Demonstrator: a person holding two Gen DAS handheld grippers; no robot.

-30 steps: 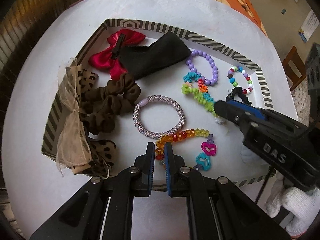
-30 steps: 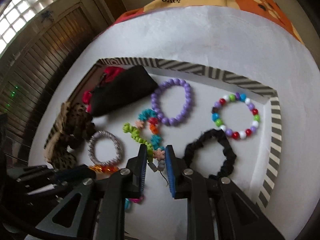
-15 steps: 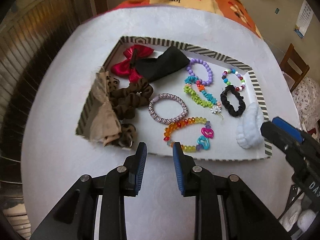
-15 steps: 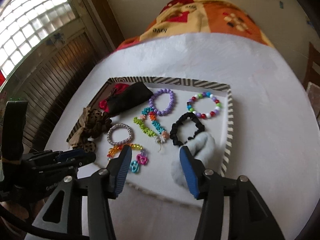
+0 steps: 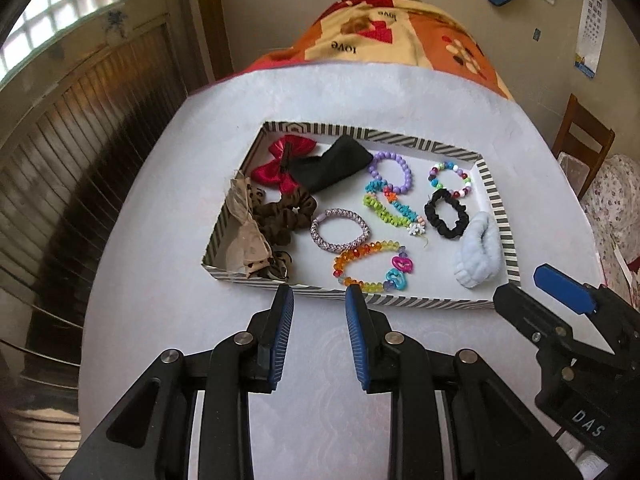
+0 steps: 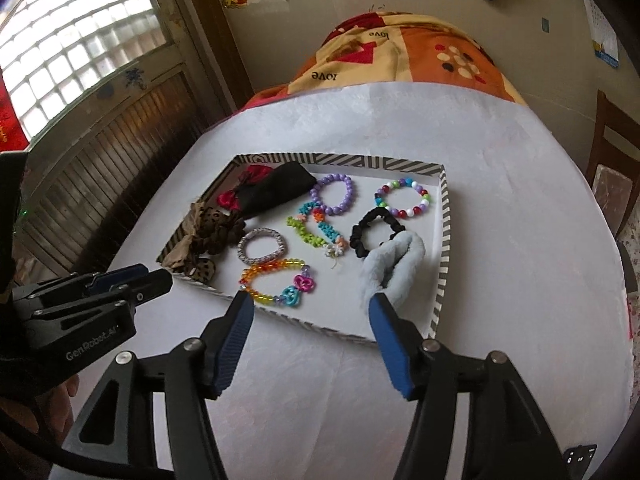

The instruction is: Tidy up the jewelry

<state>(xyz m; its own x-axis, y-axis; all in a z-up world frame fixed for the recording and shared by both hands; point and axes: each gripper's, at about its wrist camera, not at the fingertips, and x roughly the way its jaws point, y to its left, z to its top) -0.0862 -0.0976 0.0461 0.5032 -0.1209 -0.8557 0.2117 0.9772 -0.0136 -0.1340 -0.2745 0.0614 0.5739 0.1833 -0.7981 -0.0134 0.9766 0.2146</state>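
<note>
Both claws have backed out over the near edge now: left gripper (image 5: 319, 300) parted a little, holding nothing, and right gripper (image 6: 310, 304) spread wide, empty too. Just beyond, the striped tray (image 5: 496, 204) keeps everything: blue scrunchie (image 6: 394, 266) freshly dropped in the near right corner, rainbow bracelet (image 5: 366, 266) beside it, black scrunchie (image 5: 446, 214) behind, purple bracelet (image 5: 390, 172) farther back. Looks about finished

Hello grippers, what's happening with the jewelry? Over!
Left gripper open, empty. Right gripper open, empty. Bracelets and scrunchies all inside the striped tray. Nothing in the way.
</note>
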